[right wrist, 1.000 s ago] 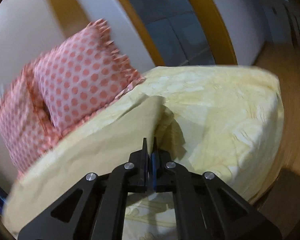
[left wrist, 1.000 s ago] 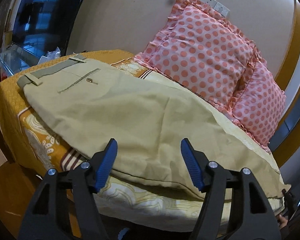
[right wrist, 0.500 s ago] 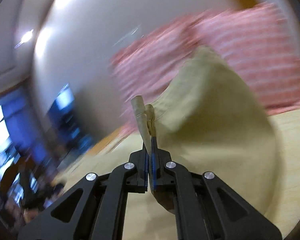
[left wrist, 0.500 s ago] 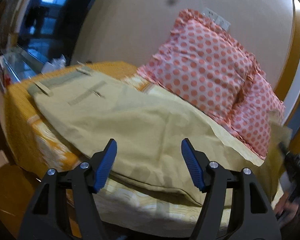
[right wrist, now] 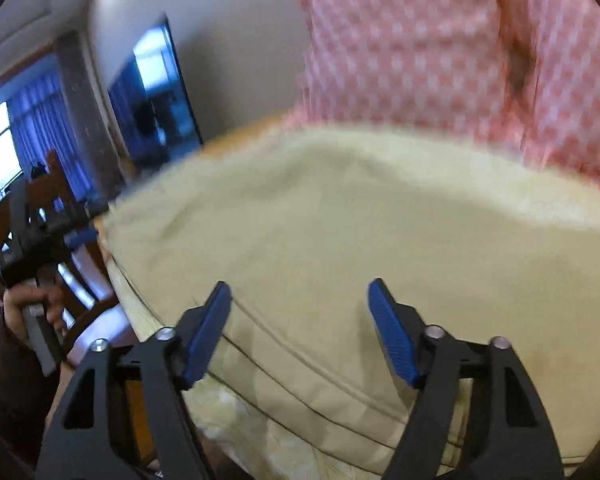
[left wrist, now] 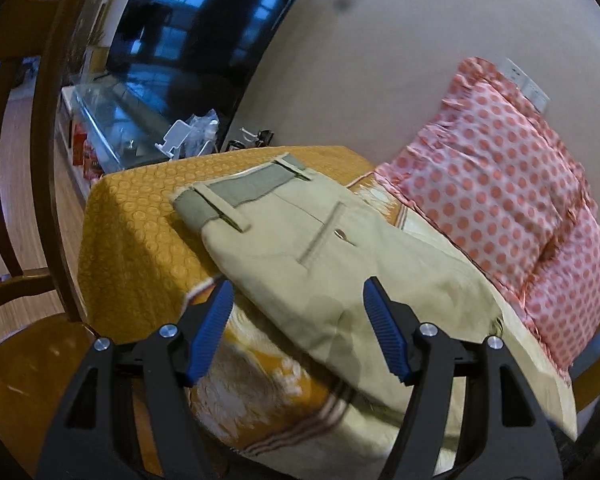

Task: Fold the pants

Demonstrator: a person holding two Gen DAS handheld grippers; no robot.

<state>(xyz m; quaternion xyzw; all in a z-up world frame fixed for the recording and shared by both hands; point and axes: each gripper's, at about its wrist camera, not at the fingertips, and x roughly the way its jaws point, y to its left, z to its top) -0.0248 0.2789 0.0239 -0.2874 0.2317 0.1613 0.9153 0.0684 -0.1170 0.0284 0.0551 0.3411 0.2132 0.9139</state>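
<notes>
A bed (left wrist: pixel 140 220) in an orange patterned cover fills the room's middle, a dark TV (left wrist: pixel 188 40) at ten o'clock. Spotted pink pillows (left wrist: pixel 500 184) lean at two o'clock. Khaki pants (left wrist: pixel 340 256) lie on the bed. Left tool (left wrist: pixel 298 332) and right tool (right wrist: pixel 300 328) gape wide, empty.

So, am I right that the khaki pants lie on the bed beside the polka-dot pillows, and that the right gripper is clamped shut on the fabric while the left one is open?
Not quite: the right gripper is open too. The right wrist view shows its blue pads spread apart above the pants, gripping nothing. The rest holds: the left gripper is open, and the pants lie on the bed beside the polka-dot pillows.
</notes>
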